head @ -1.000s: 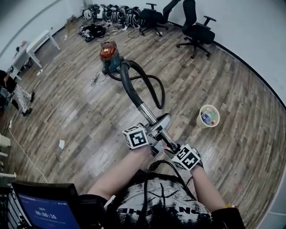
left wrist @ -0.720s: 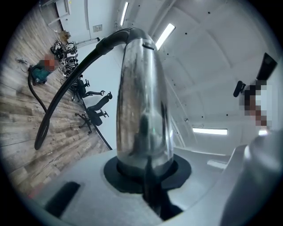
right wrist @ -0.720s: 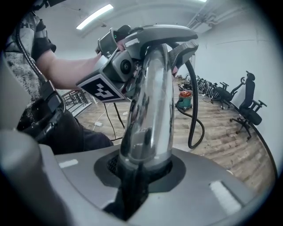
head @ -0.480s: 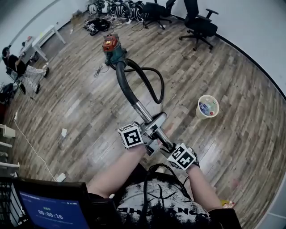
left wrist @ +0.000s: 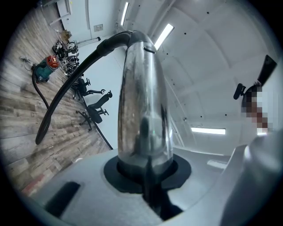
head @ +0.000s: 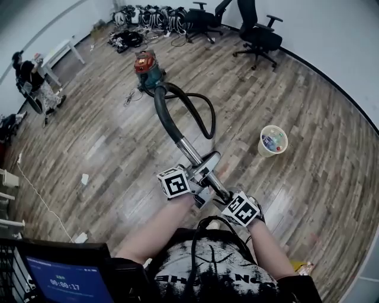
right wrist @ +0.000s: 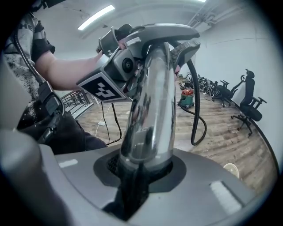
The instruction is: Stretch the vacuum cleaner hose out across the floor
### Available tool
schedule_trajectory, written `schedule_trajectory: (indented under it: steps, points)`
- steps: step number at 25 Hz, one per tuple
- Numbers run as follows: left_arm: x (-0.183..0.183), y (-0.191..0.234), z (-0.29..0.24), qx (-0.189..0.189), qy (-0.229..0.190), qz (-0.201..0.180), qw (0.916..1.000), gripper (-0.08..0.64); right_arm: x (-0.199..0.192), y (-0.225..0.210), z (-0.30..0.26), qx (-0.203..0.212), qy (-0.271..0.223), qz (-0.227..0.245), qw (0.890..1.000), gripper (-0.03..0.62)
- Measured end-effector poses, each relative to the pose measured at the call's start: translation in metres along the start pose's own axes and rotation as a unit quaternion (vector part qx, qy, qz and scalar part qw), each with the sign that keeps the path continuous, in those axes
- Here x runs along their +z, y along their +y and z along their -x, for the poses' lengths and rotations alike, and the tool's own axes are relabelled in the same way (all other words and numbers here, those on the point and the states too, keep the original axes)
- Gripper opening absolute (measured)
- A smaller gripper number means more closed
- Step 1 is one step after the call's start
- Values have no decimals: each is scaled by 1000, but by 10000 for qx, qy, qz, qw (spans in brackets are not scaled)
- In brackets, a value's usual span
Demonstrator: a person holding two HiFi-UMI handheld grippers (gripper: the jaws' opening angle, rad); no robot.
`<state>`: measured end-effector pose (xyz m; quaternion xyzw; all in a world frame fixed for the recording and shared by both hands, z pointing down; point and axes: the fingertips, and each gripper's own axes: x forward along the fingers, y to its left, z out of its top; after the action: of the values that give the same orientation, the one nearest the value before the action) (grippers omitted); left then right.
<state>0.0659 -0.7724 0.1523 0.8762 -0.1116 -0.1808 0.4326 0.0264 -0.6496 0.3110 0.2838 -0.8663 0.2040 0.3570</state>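
A red and teal vacuum cleaner [head: 146,68] stands on the wood floor at the far side. Its black hose [head: 167,121] loops over the floor and rises to a chrome wand [head: 190,152] with a grey handle [head: 208,161]. My left gripper [head: 198,184] is shut on the wand just below the handle. My right gripper [head: 228,196] is shut on the same tube lower down, close to my body. In the left gripper view the chrome wand [left wrist: 143,101] runs up between the jaws, with the hose [left wrist: 70,79] beyond. The right gripper view shows the wand [right wrist: 150,110] likewise clamped.
A pale bucket [head: 273,140] with litter stands on the floor to the right. Two office chairs [head: 257,36] and a pile of cables [head: 151,16] line the far wall. A person [head: 32,83] sits by a white table at the left. A laptop screen [head: 59,278] is at my lower left.
Both grippers have travelled together with the wand as I stepped across the floor. The bucket and the seated person have shifted in the head view. Both grips are unchanged.
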Motion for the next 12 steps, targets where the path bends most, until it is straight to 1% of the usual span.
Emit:
schedule_trajectory:
  steps: [4,7,9,12]
  points:
    - [4,-3,30,22,-61,54,10000,52,5,25,-13,22,133,76,9999,101]
    - [5,-7,61,5,-90,93,9999,52,8,51,-26,3,236,110,9997,106]
    - [8,-12,79,-64,-112,121,9998,52,12,68,-33,-53,267,98,9996,106]
    - [4,-18,106,-174,-143,264,9994,52,13,95,-39,-116,387,59,9992,106]
